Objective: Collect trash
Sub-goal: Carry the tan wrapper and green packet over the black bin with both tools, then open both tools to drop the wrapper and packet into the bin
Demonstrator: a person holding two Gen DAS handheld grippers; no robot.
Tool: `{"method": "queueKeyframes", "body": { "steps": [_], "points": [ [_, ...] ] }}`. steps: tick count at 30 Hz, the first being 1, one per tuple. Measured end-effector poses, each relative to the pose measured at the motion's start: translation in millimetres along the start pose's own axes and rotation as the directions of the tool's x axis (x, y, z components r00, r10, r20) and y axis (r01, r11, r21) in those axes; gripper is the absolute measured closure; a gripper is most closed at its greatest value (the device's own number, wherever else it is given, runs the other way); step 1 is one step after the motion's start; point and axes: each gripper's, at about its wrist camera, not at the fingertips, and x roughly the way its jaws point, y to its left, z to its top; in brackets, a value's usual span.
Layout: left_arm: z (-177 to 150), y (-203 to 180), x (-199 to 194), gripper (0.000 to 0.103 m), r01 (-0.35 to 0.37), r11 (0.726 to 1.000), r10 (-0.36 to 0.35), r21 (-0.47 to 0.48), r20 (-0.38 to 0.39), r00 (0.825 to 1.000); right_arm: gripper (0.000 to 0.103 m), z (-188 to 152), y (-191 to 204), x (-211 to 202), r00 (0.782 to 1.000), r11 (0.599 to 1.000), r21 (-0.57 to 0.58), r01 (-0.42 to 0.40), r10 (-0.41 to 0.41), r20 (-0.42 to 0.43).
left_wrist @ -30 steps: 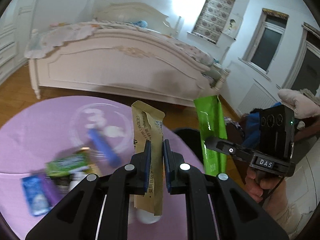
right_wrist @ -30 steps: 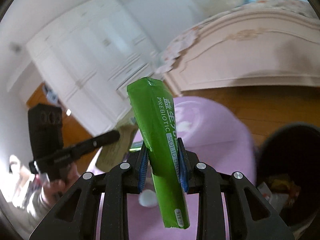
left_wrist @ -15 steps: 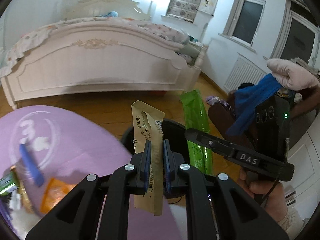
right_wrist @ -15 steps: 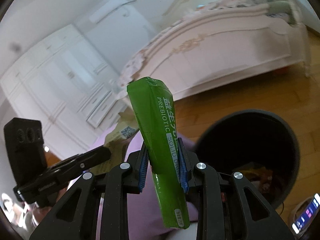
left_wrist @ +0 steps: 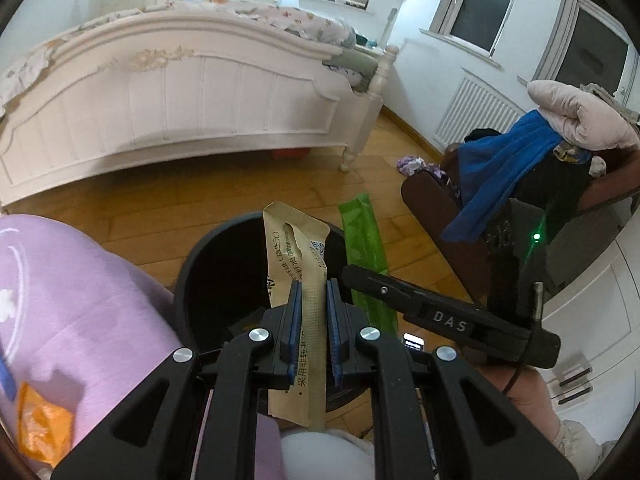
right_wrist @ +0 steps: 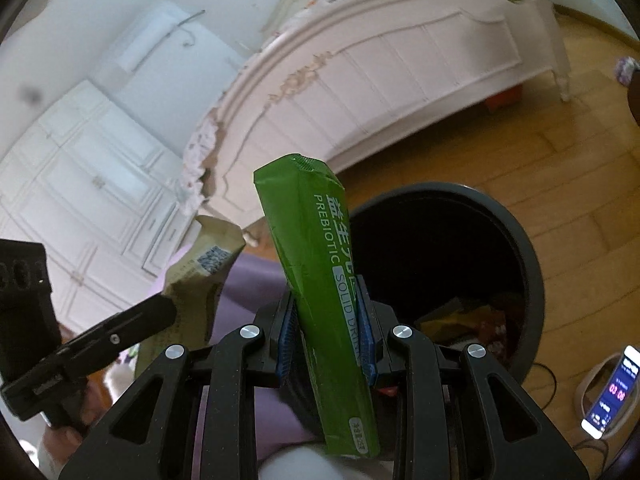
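Left tool [left_wrist: 311, 332] is clenched on a tan sachet [left_wrist: 298, 264], right tool [right_wrist: 325, 334] on a green sachet [right_wrist: 320, 280]; both sachets stand upright, the black bin [right_wrist: 516, 256] mouth just ahead and below.

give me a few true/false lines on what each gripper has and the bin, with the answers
1. The left gripper is clamped on a tan sachet. True.
2. The right gripper is open with nothing in it. False: it is shut on a green sachet.
3. The black bin has no trash in it. False: wrappers lie at its bottom.
4. A phone with a lit screen lies on the floor beside the bin. True.
5. The green sachet reads PREBIOTIC. True.
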Motion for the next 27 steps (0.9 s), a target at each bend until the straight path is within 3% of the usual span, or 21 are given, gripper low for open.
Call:
{"method": "queueKeyframes", "body": {
  "steps": [9,18,19,21,23,27],
  "points": [
    [4,0,28,0.088,0.003,1.000,-0.004,-0.014,-0.048,0.999,0.076,-3,-26,10,0.999,0.998,0.029,0.047,-0.047,-0.014],
    [5,-1,29,0.085,-0.006,1.000,0.005,-0.015,-0.059,0.998,0.049,3,-22,9,0.997,0.997,0.005,0.083,-0.083,0.005],
    [5,-1,27,0.082,-0.009,1.000,0.008,-0.016,-0.059,0.998,0.046,2,-21,7,0.996,0.996,0.004,0.086,-0.086,0.009],
    [5,0,20,0.058,-0.018,1.000,0.017,-0.021,-0.046,0.999,0.045,2,-19,3,0.996,0.996,0.004,0.084,-0.084,0.014],
    [3,1,10,0.045,-0.025,0.999,0.025,-0.028,-0.020,0.999,0.045,2,-13,-1,0.997,0.997,-0.007,0.078,-0.078,0.022],
    [-3,8,-16,0.037,-0.039,0.998,0.041,-0.053,0.025,0.999,0.045,-3,8,-9,0.998,0.997,-0.050,0.057,-0.056,0.023]
  ]
}}
